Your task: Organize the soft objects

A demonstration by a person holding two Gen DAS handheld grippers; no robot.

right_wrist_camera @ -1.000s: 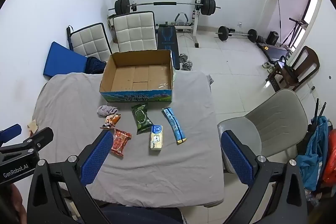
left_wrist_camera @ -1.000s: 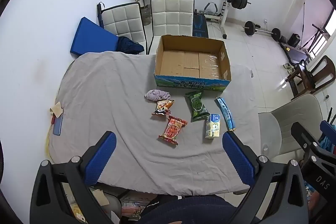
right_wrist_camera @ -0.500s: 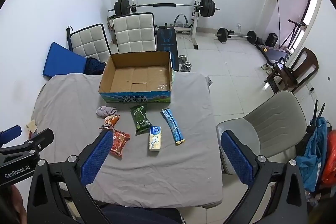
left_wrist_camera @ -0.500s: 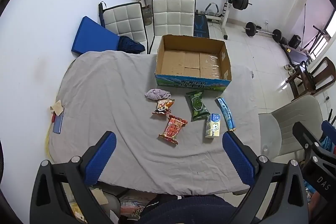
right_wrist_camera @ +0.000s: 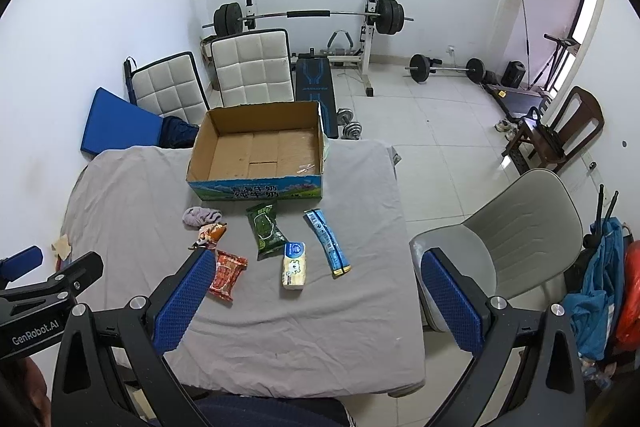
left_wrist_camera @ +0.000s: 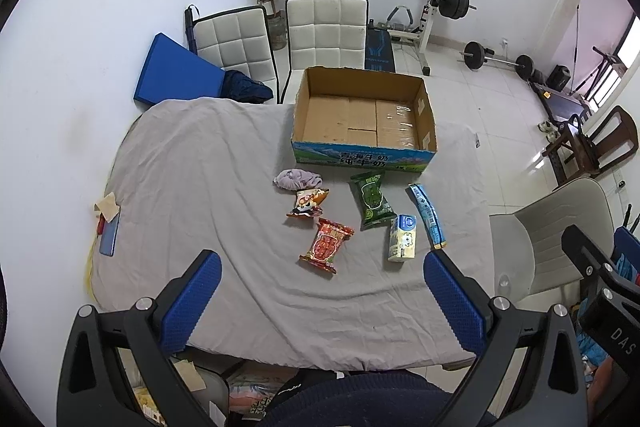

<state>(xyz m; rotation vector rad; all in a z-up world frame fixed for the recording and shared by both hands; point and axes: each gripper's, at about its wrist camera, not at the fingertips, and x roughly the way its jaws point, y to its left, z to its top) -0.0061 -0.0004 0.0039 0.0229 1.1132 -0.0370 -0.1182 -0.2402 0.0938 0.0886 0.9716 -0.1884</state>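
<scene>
An open, empty cardboard box stands at the far side of a grey-sheeted table. In front of it lie a lilac cloth, an orange snack bag, a red snack bag, a green packet, a white tissue pack and a blue sachet. My left gripper and right gripper are open and empty, held high above the table's near edge.
Two white padded chairs and a blue mat stand behind the table. A grey shell chair is at the right. A phone and a paper scrap lie at the table's left edge. Gym equipment fills the back.
Both views have shifted slightly; the table and box sit a little further off. No object has moved and both grippers stay open.
</scene>
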